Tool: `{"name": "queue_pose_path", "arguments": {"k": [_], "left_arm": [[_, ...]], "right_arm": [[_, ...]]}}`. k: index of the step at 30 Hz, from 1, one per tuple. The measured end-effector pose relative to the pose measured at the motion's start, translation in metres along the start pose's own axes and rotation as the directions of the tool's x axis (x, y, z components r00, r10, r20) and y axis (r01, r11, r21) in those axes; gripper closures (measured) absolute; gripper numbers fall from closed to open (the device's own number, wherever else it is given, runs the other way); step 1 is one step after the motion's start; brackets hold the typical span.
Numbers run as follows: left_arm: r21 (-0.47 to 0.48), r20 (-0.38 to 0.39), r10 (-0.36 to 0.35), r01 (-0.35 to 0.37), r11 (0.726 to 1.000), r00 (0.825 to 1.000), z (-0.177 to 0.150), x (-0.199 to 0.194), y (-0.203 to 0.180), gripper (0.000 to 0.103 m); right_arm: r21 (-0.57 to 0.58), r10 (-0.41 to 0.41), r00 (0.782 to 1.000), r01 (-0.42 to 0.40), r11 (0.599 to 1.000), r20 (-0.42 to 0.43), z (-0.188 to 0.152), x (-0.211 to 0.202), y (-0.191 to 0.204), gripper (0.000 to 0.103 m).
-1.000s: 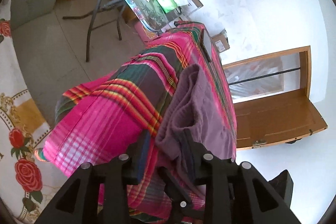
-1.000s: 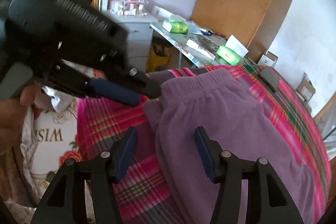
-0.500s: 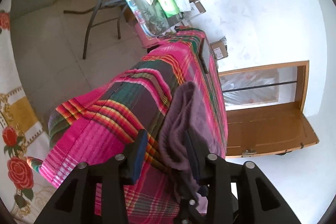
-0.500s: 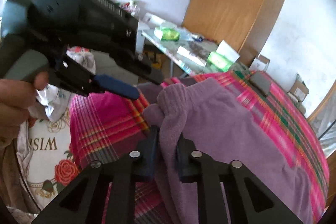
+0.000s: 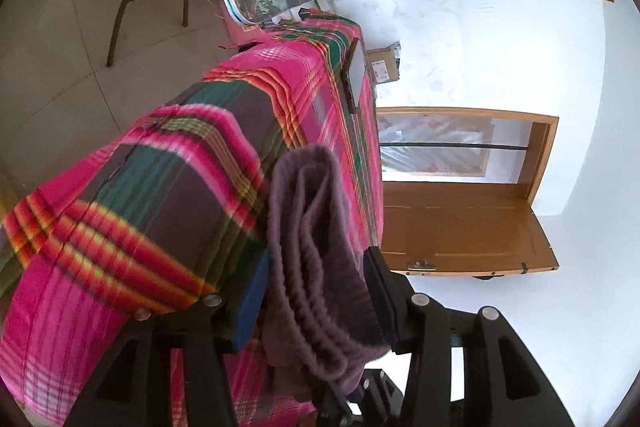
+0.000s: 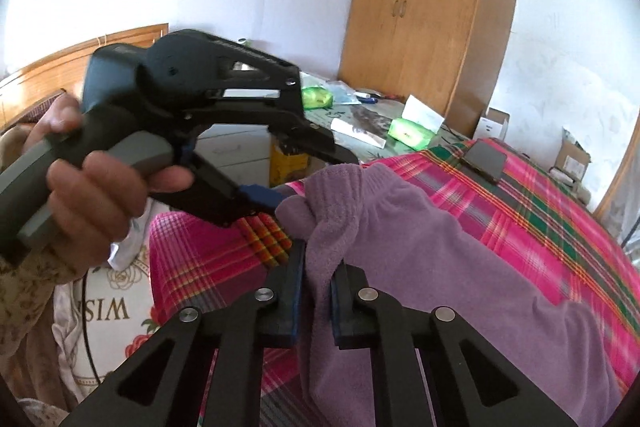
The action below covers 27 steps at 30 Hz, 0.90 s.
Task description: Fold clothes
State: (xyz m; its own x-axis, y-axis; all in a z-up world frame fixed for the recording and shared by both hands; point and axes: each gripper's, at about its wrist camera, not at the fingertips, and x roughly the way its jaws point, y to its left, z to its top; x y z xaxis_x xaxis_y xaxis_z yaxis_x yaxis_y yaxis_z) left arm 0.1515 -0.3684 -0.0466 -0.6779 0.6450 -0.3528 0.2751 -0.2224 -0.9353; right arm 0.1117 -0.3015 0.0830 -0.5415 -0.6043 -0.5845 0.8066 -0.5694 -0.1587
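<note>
A purple knit garment (image 6: 420, 247) lies across a table draped in a pink, green and orange plaid cloth (image 6: 540, 195). My right gripper (image 6: 318, 283) is shut on a raised fold at the garment's near edge. A hand holds my left gripper (image 6: 308, 179) just beyond it, pinching the same ribbed edge. In the left wrist view my left gripper (image 5: 316, 287) is shut on a thick bunch of the purple garment (image 5: 312, 227), which hangs between the pads above the plaid cloth (image 5: 180, 187).
A dark phone (image 6: 484, 159) lies on the far part of the plaid cloth. Behind stand a folding table (image 6: 360, 123) with green packs, a wooden wardrobe (image 6: 432, 7) and cardboard boxes (image 6: 572, 155). Floral bedding (image 6: 116, 307) is at the lower left.
Both grippers went from open to shut on the garment's near edge. That edge has since been gathered and lifted off the cloth, and the left gripper has moved up.
</note>
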Motion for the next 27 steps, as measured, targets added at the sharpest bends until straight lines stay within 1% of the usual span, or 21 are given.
{"name": "queue_pose_path", "arguments": {"k": [5, 8, 11, 12, 13, 14, 15, 16, 17, 19, 24, 27], "left_arm": [[-0.029, -0.045, -0.004, 0.002, 1.000, 0.999, 0.011, 0.015, 0.001, 0.053], [0.000, -0.082, 0.027, -0.027, 1.000, 0.996, 0.017, 0.030, -0.006, 0.053], [-0.001, -0.105, 0.031, -0.031, 1.000, 0.994, 0.024, 0.041, -0.010, 0.053], [0.000, -0.111, 0.034, -0.035, 0.999, 0.993, 0.026, 0.045, -0.011, 0.055], [0.011, -0.117, 0.054, -0.053, 0.999, 0.992, 0.028, 0.048, -0.013, 0.059], [0.023, -0.122, 0.074, -0.072, 0.997, 0.990, 0.030, 0.051, -0.015, 0.061], [0.040, -0.127, 0.091, -0.087, 0.995, 0.988, 0.032, 0.053, -0.017, 0.067], [0.054, -0.130, 0.109, -0.103, 0.993, 0.986, 0.034, 0.056, -0.019, 0.079], [0.068, -0.131, 0.126, -0.118, 0.991, 0.983, 0.035, 0.058, -0.020, 0.081], [0.089, -0.131, 0.133, -0.122, 0.989, 0.982, 0.036, 0.058, -0.022, 0.084], [0.147, -0.121, 0.163, -0.145, 0.978, 0.979, 0.037, 0.049, -0.025, 0.086], [0.162, -0.101, 0.160, -0.142, 0.977, 0.982, 0.037, 0.037, -0.021, 0.086]], "right_arm": [[0.000, 0.006, 1.000, -0.006, 1.000, 0.013, 0.000, -0.002, 0.000, 0.092], [-0.003, 0.015, 1.000, -0.015, 1.000, 0.014, 0.000, -0.003, 0.002, 0.092], [-0.016, 0.024, 1.000, -0.023, 1.000, 0.020, -0.001, -0.006, 0.003, 0.092], [-0.016, 0.023, 0.999, -0.023, 1.000, 0.021, -0.002, -0.006, 0.002, 0.092], [-0.015, 0.024, 0.999, -0.024, 1.000, 0.022, -0.002, -0.007, 0.002, 0.092], [-0.015, 0.024, 0.999, -0.024, 1.000, 0.022, -0.002, -0.008, 0.002, 0.092], [-0.014, 0.024, 1.000, -0.023, 1.000, 0.020, -0.002, -0.007, 0.002, 0.092], [-0.015, 0.022, 1.000, -0.022, 1.000, 0.016, -0.002, -0.007, 0.002, 0.092], [-0.015, 0.021, 1.000, -0.021, 1.000, 0.011, -0.002, -0.006, 0.003, 0.092], [-0.011, 0.019, 1.000, -0.019, 1.000, -0.006, -0.002, -0.003, 0.003, 0.093], [-0.023, 0.019, 0.999, -0.020, 1.000, -0.036, 0.001, 0.005, 0.008, 0.096], [-0.065, 0.017, 0.999, -0.020, 0.998, -0.046, 0.006, 0.013, 0.023, 0.096]]}}
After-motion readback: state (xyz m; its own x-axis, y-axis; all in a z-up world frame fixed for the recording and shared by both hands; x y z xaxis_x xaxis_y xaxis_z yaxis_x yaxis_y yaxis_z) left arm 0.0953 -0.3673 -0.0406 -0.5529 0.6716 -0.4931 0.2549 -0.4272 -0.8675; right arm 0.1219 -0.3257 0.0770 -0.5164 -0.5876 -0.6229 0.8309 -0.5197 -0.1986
